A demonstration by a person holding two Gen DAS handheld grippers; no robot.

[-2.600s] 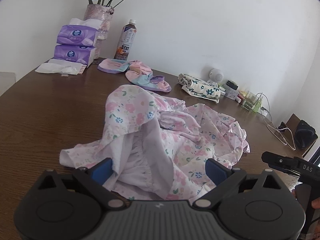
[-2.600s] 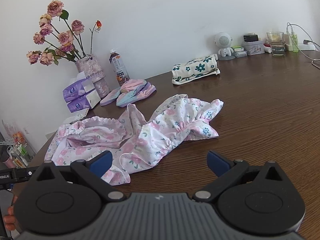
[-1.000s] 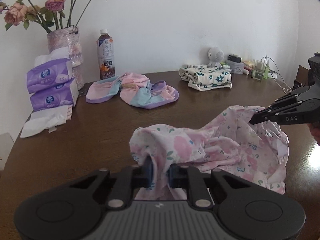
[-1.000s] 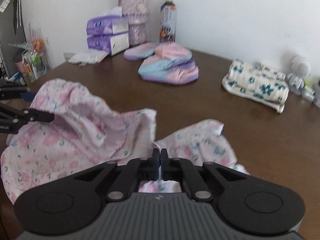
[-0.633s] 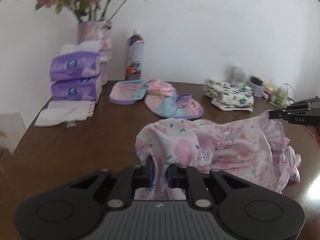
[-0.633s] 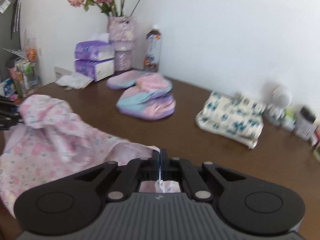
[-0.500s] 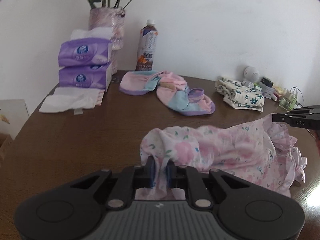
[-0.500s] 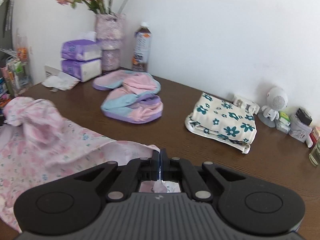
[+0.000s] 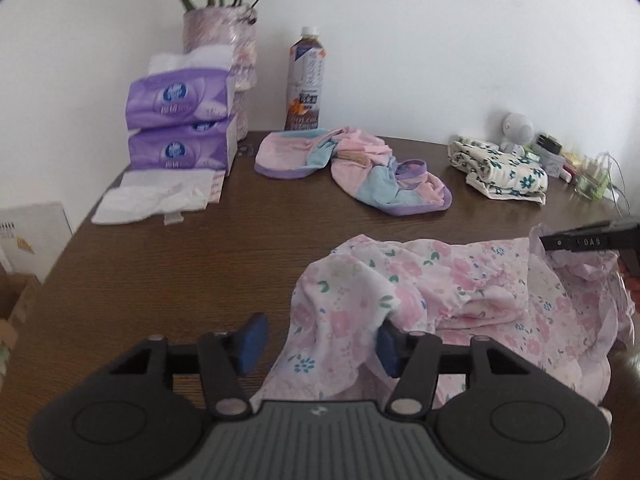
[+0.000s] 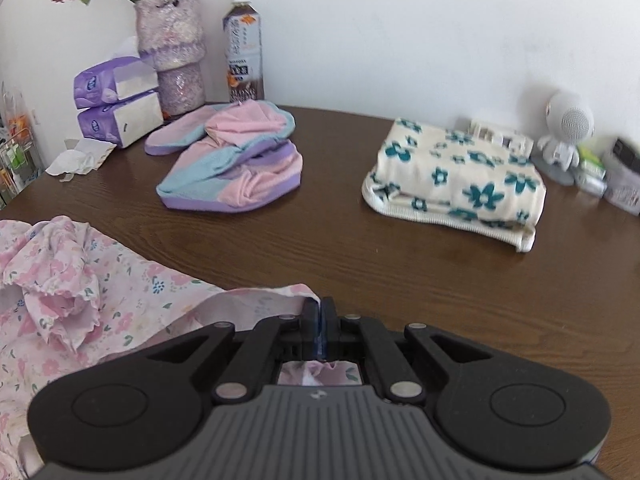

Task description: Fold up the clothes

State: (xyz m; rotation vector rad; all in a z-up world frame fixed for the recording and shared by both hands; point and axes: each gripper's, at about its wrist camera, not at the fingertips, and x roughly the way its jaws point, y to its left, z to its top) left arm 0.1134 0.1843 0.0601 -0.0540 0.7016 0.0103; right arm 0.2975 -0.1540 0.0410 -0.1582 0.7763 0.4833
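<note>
From the left wrist view, the pink floral garment [image 9: 460, 300] lay in a loose, bunched heap on the near right part of the brown tabletop [image 9: 180, 272], with no flat panel or clean crease anywhere. The left tongs [image 9: 318, 344] were opening: their blue pads stood apart, cloth draped between them and brushing the right pad, but nothing was pressed. At the right edge the right tongs [image 9: 548, 242] reached into the far hem of the same garment. Farther back lay a pink, blue and purple garment [image 9: 352, 174], unfolded, and a cream cloth with teal flowers [image 9: 500, 170] that looked already folded.

From the right wrist view, the right tongs [image 10: 320, 312] were just beginning to part, yet a thin edge of the floral garment [image 10: 80, 280] was pinched between their pads. The rest trailed left in wrinkles on the tabletop [image 10: 400, 256].

By my reading, the task was early: one piece seemed finished, this one had been spread out only roughly, and the pastel one was untouched.
</note>
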